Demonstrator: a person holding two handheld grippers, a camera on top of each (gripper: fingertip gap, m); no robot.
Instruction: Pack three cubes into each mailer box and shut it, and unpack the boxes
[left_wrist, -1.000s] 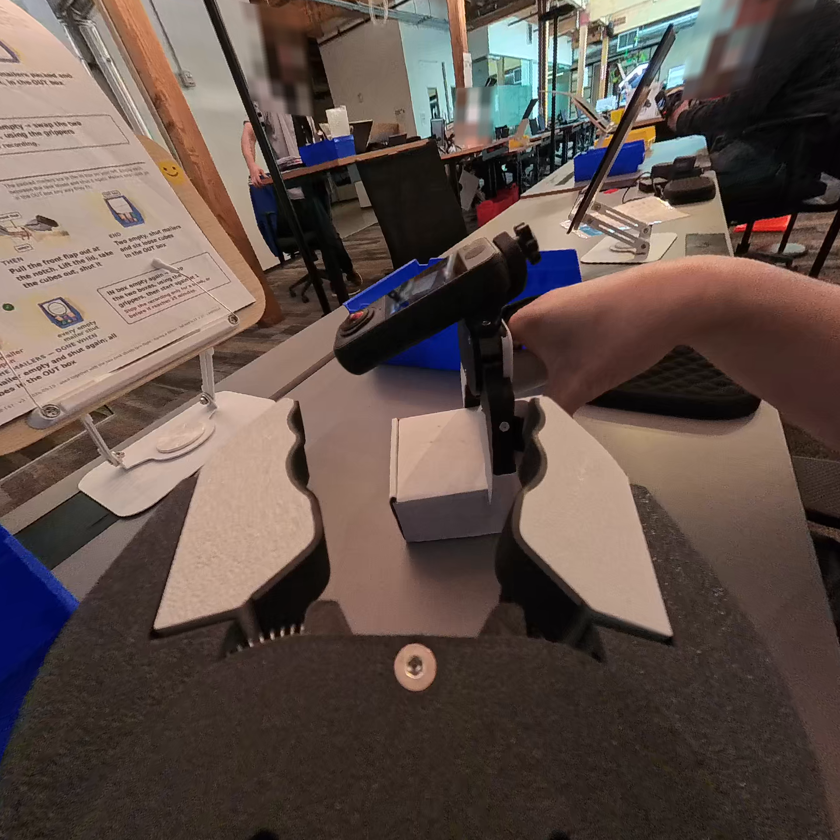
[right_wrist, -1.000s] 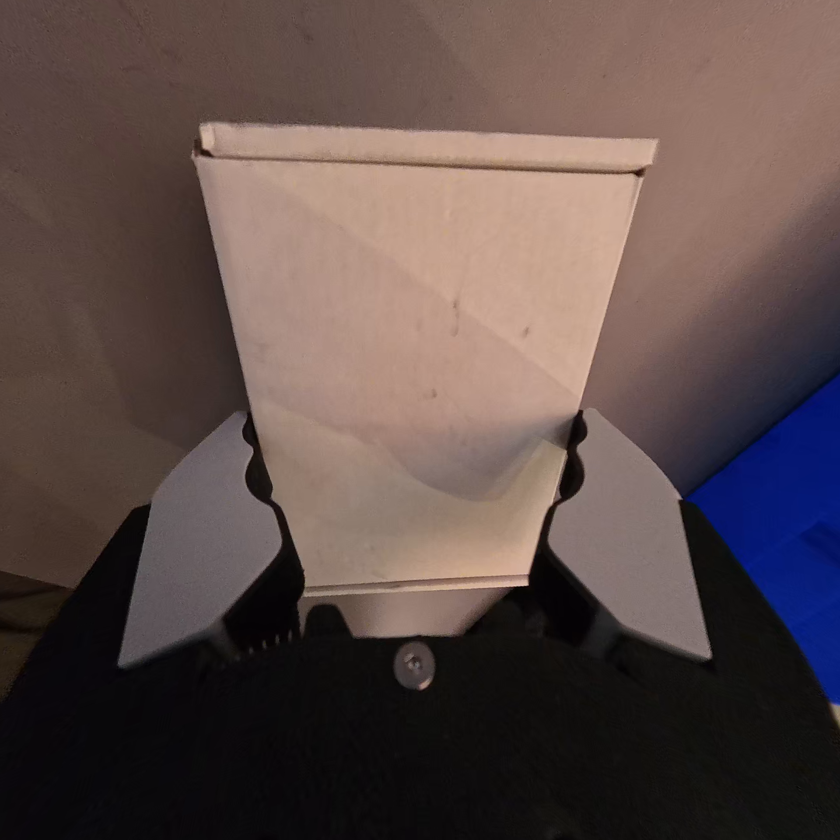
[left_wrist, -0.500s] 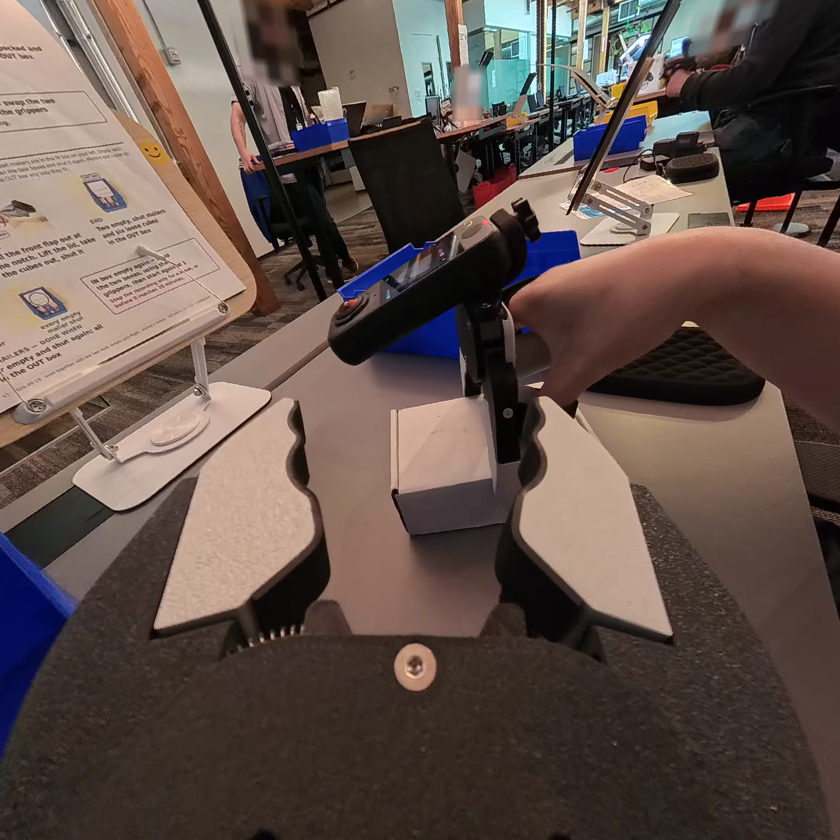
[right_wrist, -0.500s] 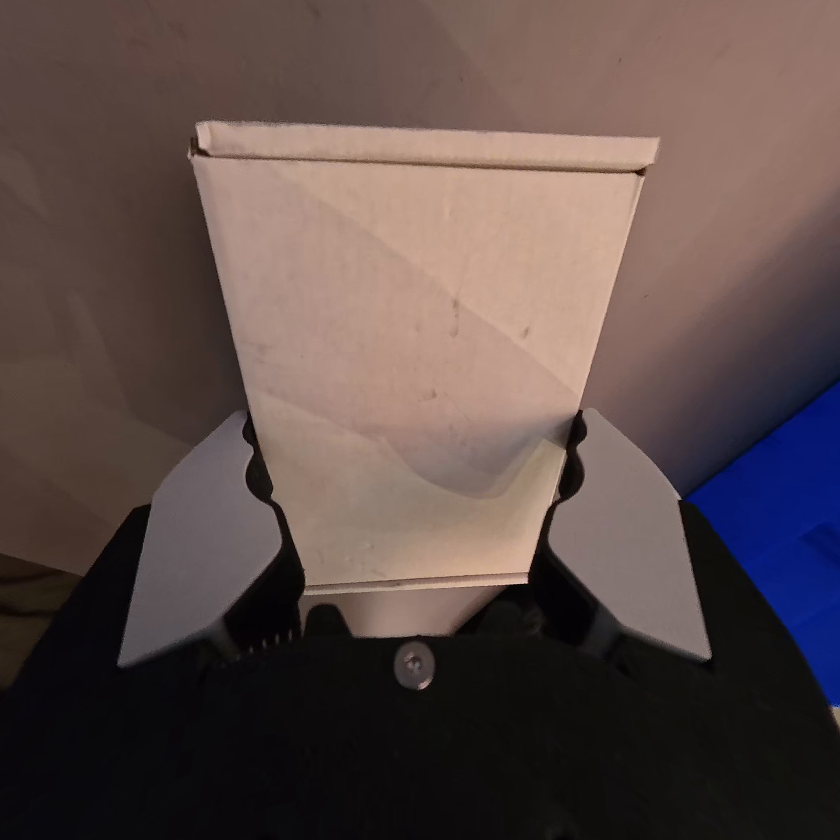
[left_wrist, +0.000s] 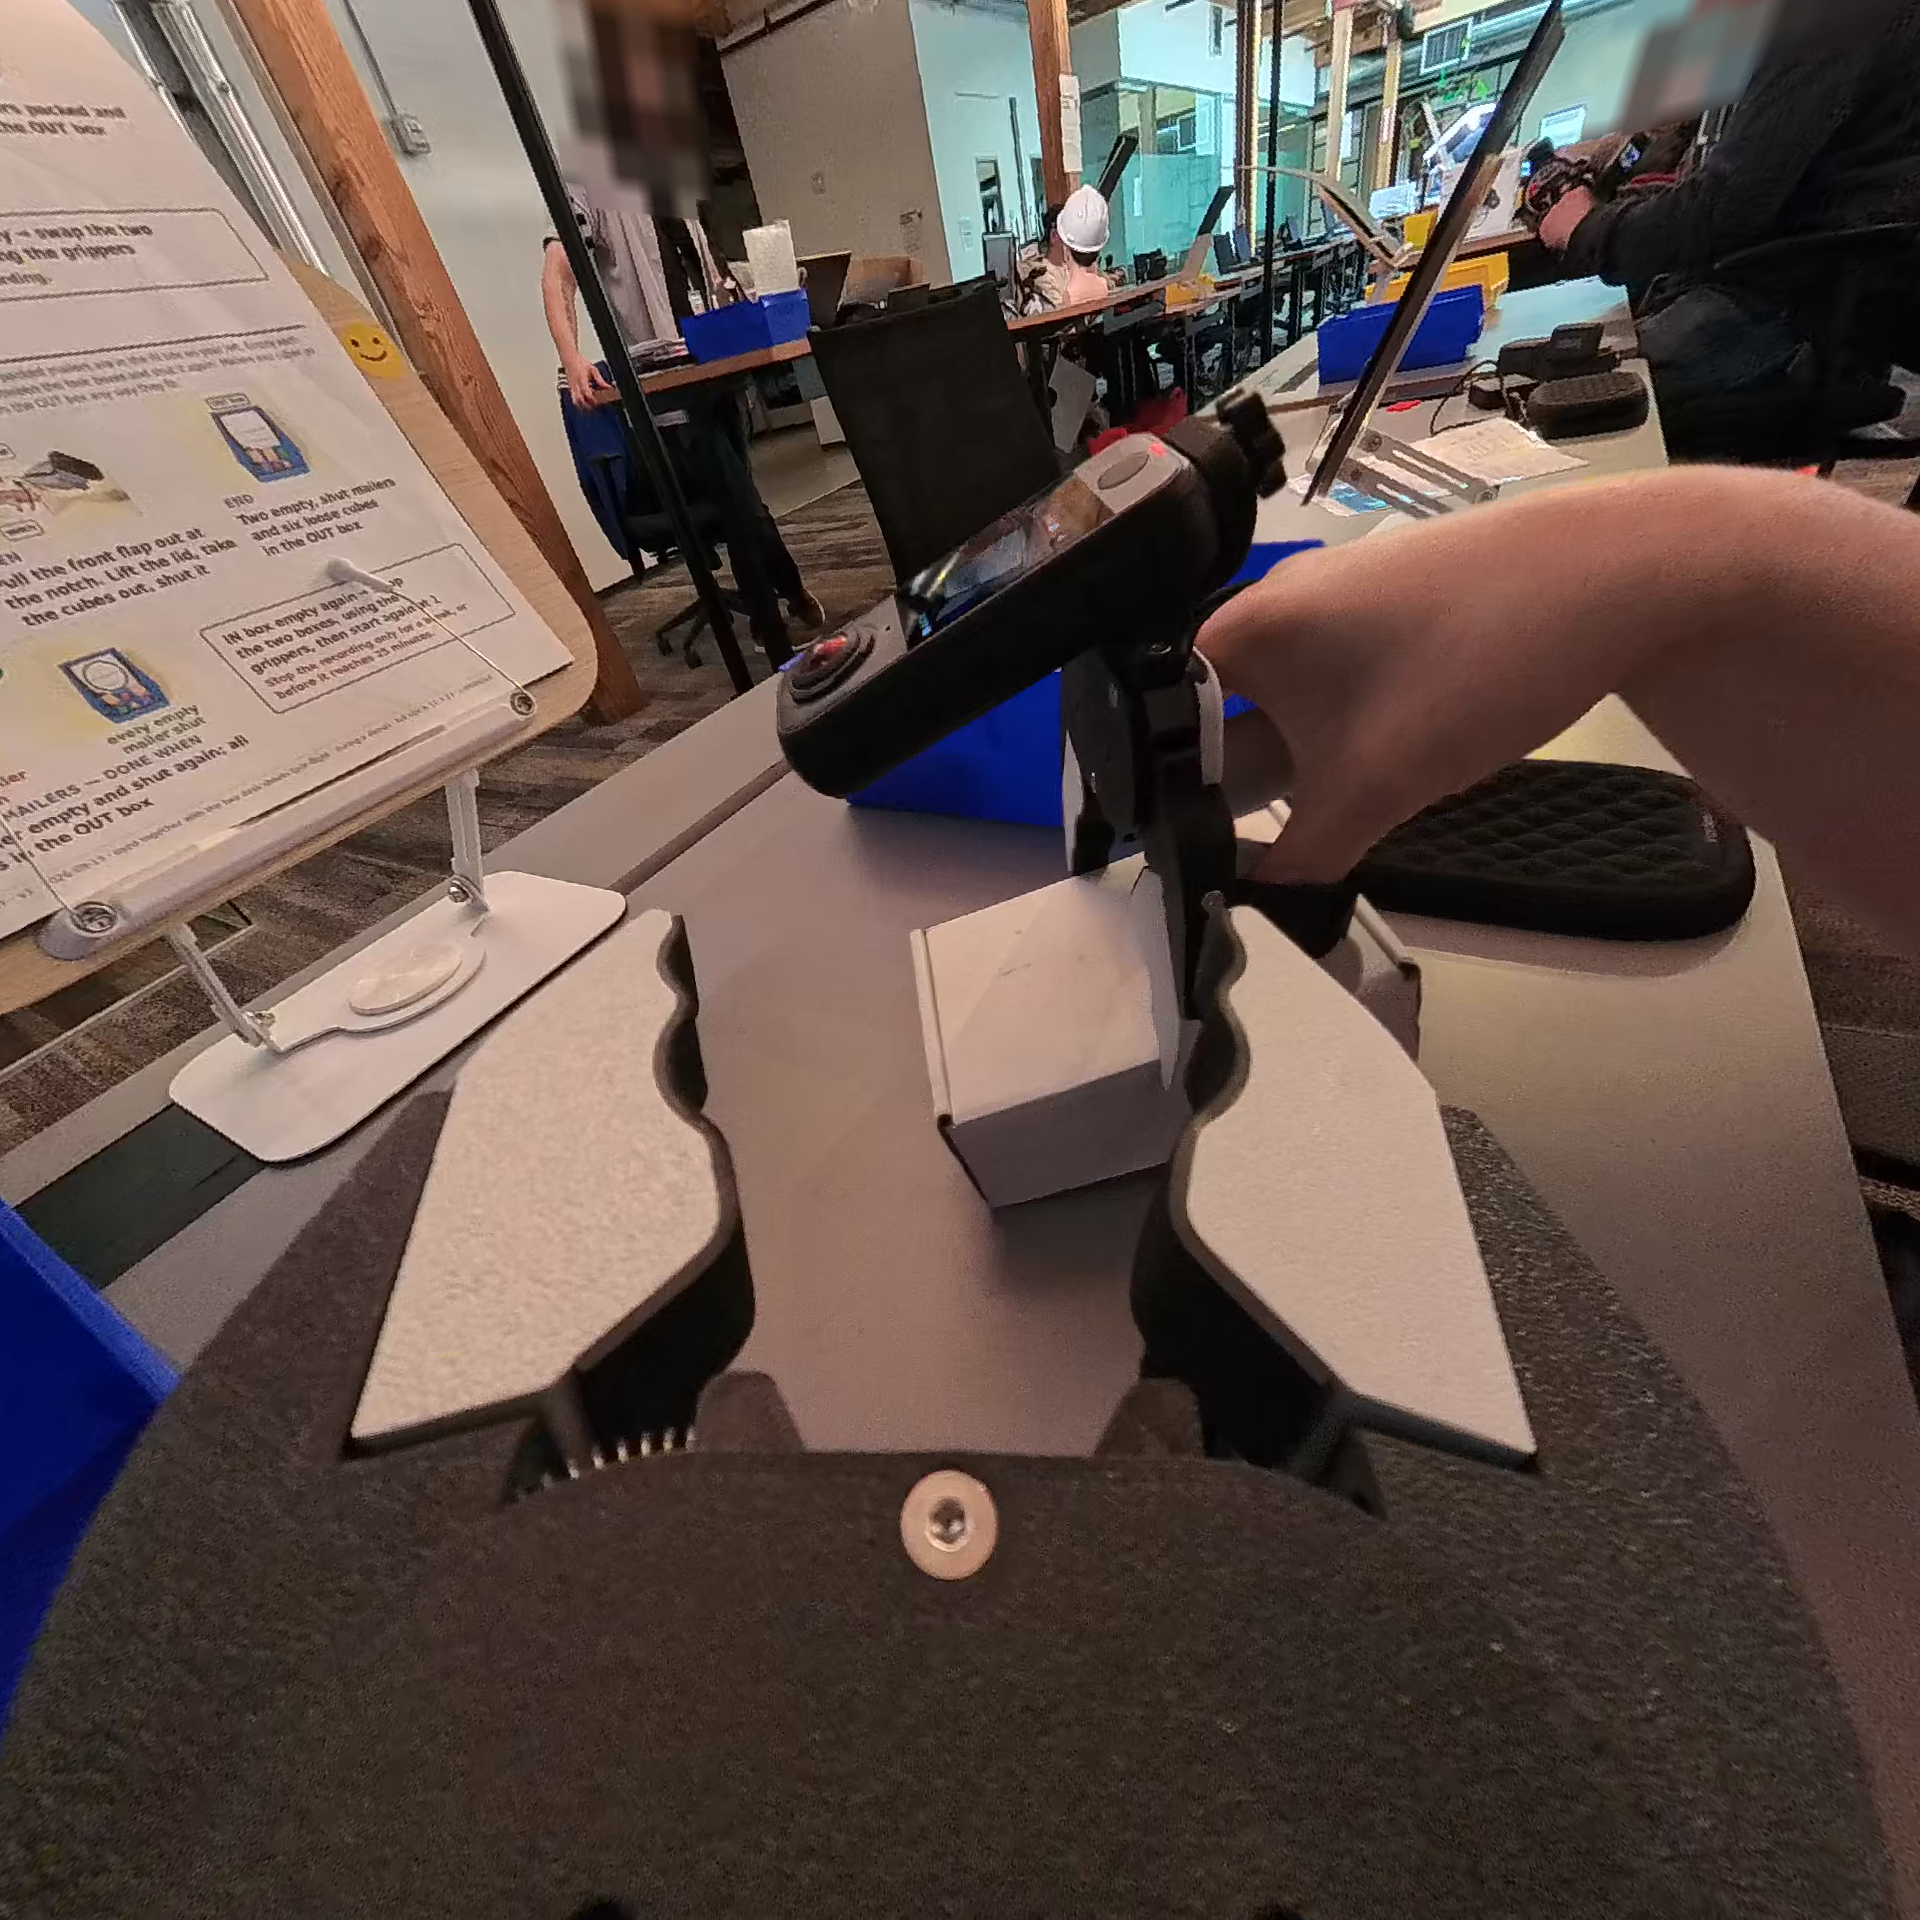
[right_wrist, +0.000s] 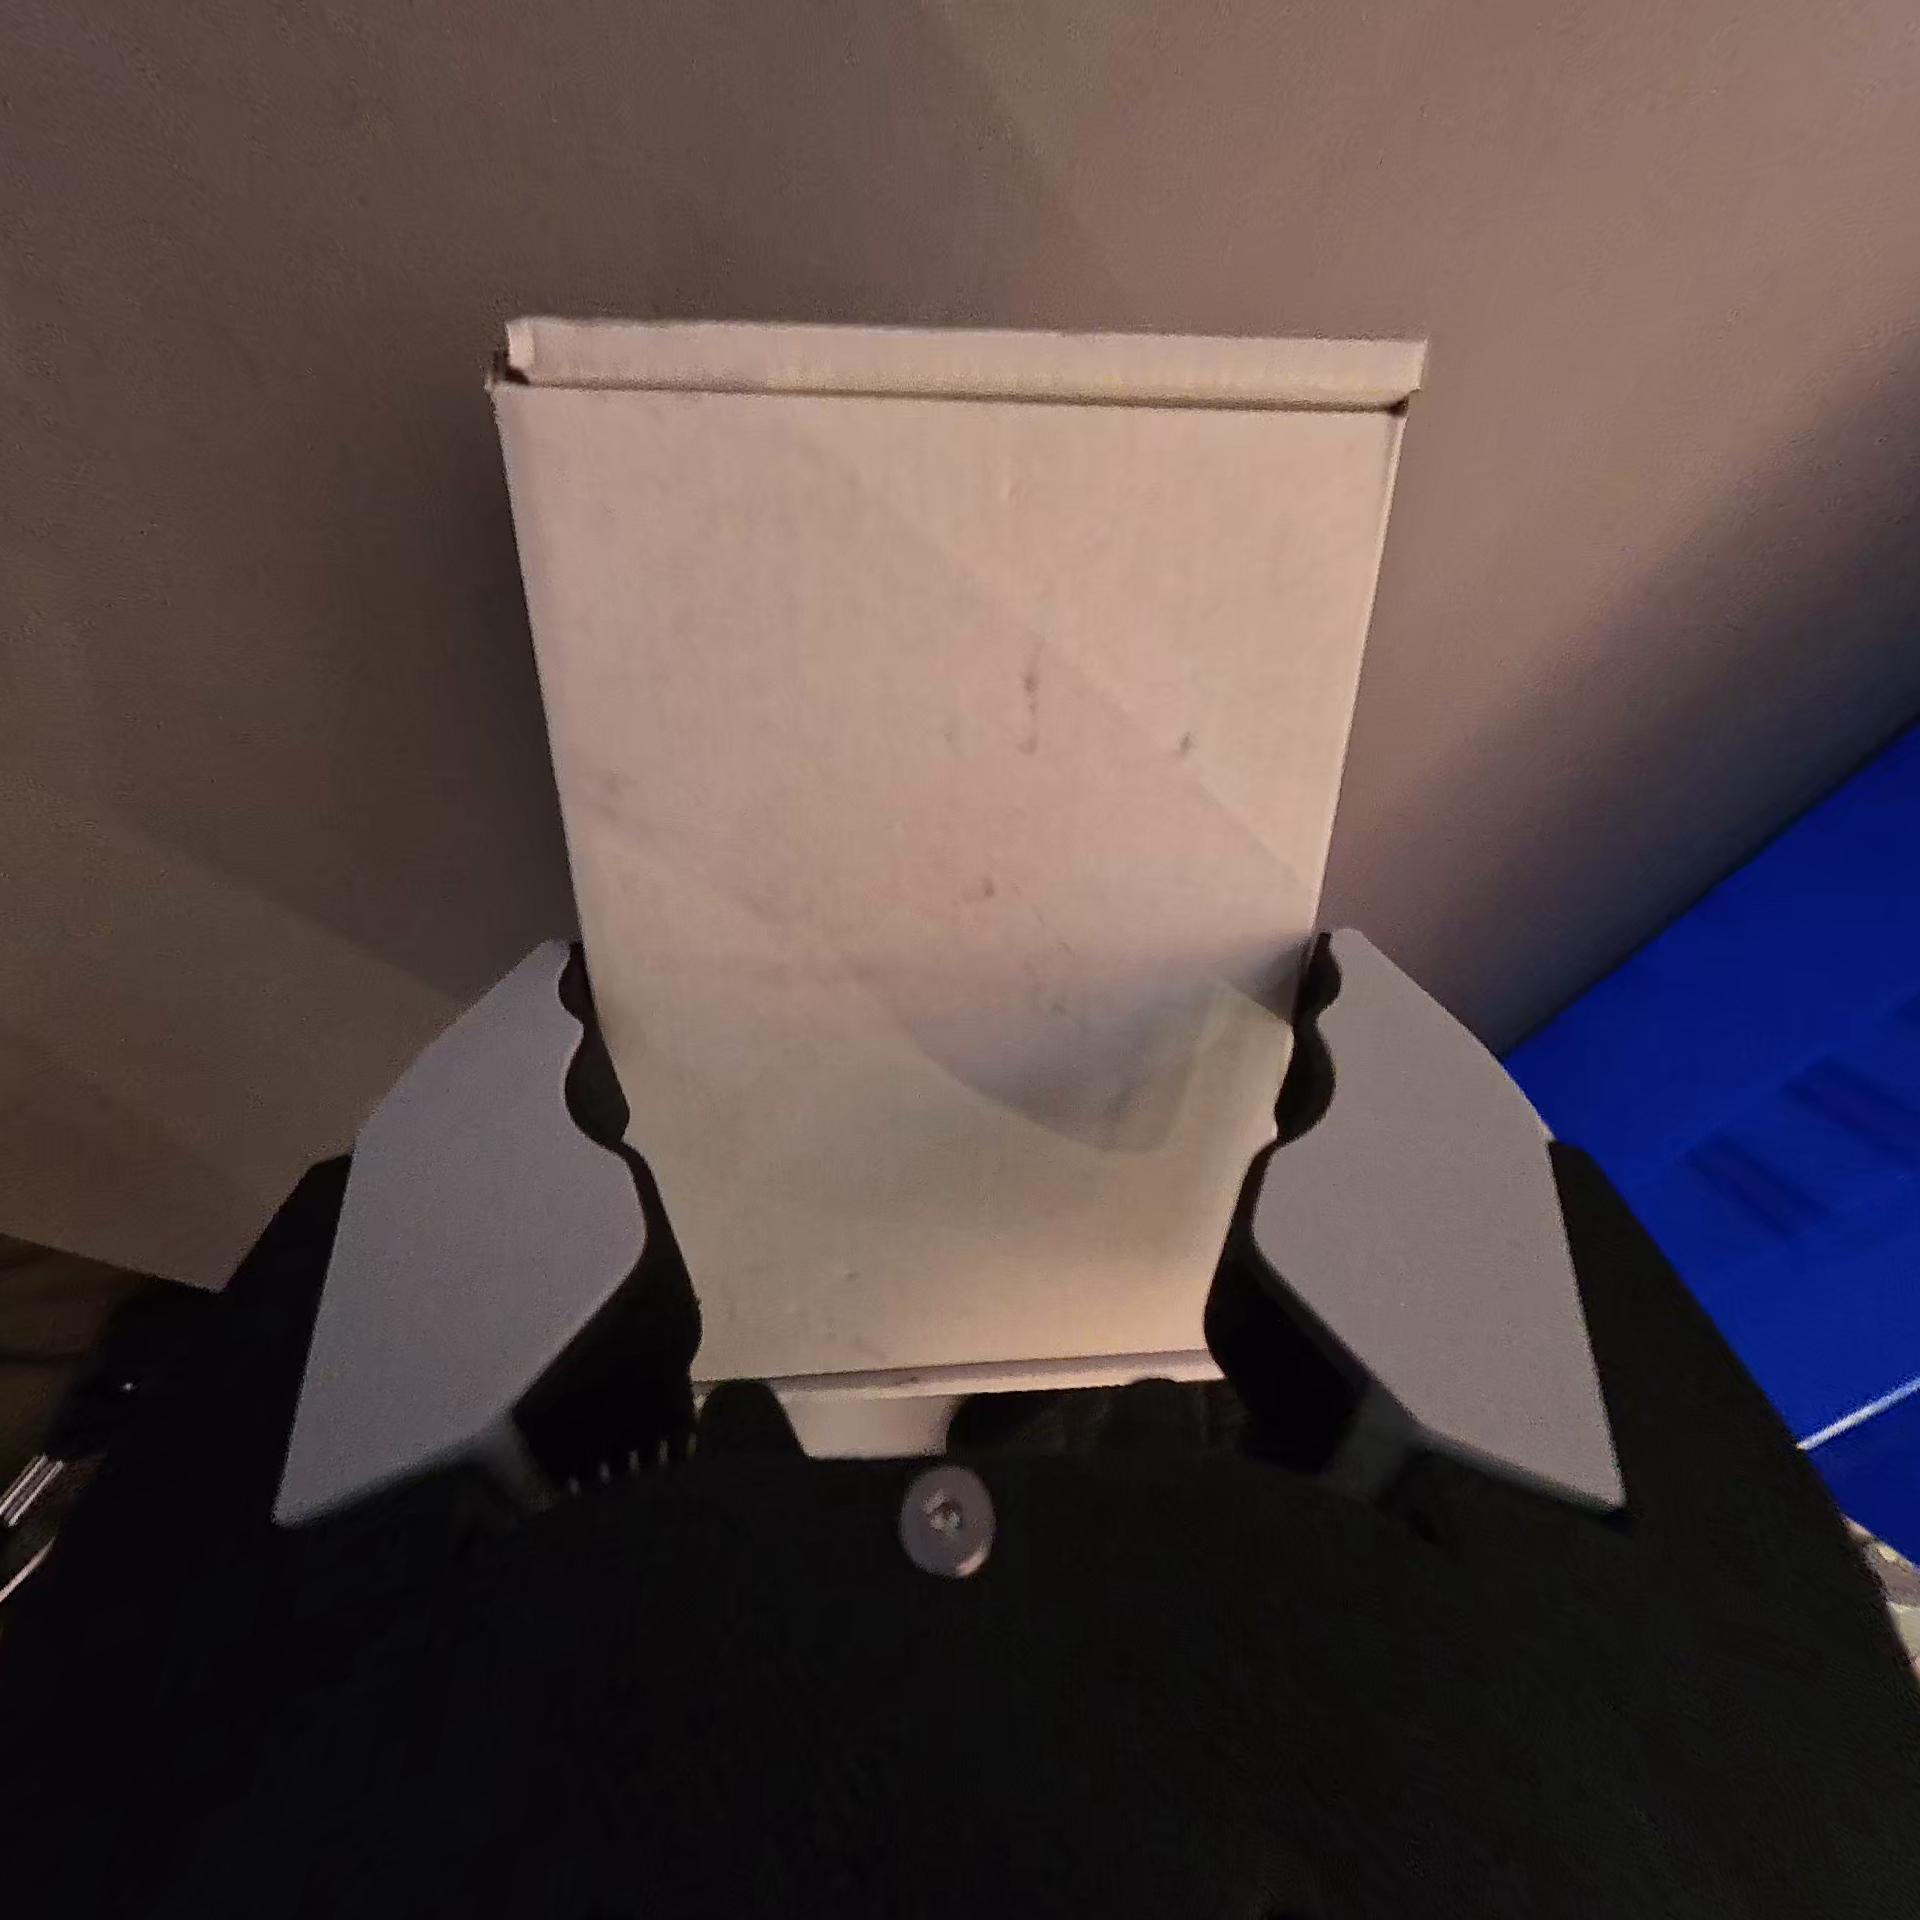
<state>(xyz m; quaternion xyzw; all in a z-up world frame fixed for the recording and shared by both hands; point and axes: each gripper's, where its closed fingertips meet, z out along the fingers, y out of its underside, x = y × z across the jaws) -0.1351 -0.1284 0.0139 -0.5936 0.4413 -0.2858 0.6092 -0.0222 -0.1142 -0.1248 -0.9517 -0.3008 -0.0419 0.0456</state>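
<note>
Cardboard, white and lightly scuffed: one shut mailer box (right_wrist: 951, 831) sits on the grey table (left_wrist: 831, 1039), clamped at both sides by your right gripper (right_wrist: 945, 1049). Your left gripper (left_wrist: 945, 1081) hangs wide apart just short of it, holding nothing. Only the left wrist view shows your hand (left_wrist: 1455, 707), one instruction sheet (left_wrist: 208, 540) on its stand and a blue bin (left_wrist: 966, 758) behind.
</note>
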